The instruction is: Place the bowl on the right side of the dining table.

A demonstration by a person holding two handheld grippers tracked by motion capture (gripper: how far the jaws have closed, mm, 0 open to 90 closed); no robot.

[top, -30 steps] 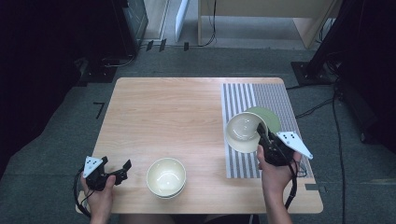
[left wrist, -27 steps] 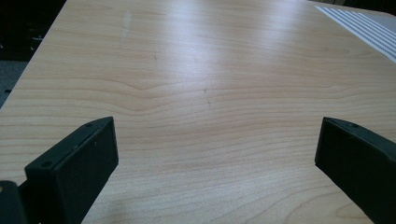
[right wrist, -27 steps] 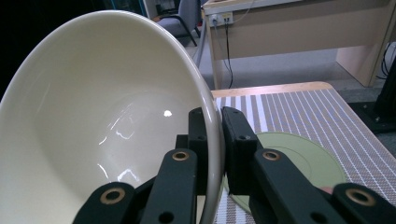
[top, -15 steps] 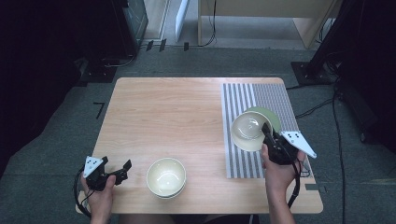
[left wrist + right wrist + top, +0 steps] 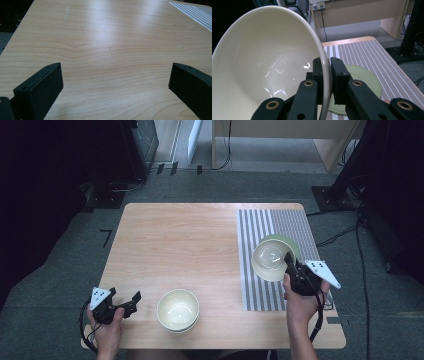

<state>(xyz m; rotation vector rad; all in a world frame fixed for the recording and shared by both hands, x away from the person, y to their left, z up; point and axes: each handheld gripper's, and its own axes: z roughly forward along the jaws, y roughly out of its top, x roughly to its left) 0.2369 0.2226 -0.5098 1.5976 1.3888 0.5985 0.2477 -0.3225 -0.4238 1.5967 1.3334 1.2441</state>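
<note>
My right gripper (image 5: 289,258) (image 5: 326,67) is shut on the rim of a cream bowl (image 5: 270,260) (image 5: 267,65), one jaw inside and one outside. The bowl hangs tilted over a pale green plate (image 5: 291,244) (image 5: 362,80) lying on the striped mat (image 5: 260,225) (image 5: 372,52). A second cream bowl (image 5: 178,310) stands near the table's front edge, apparently on top of another one. My left gripper (image 5: 133,299) (image 5: 115,75) rests at the front left, open, with bare wood between its jaws.
The wooden table (image 5: 185,240) (image 5: 107,37) has free room across its left and middle. Cables and dark stands (image 5: 350,190) sit on the carpet around it. A desk (image 5: 280,130) stands beyond the far edge.
The right gripper has brought the held bowl down and less tilted, closer over the green plate. The left gripper has stayed where it was.
</note>
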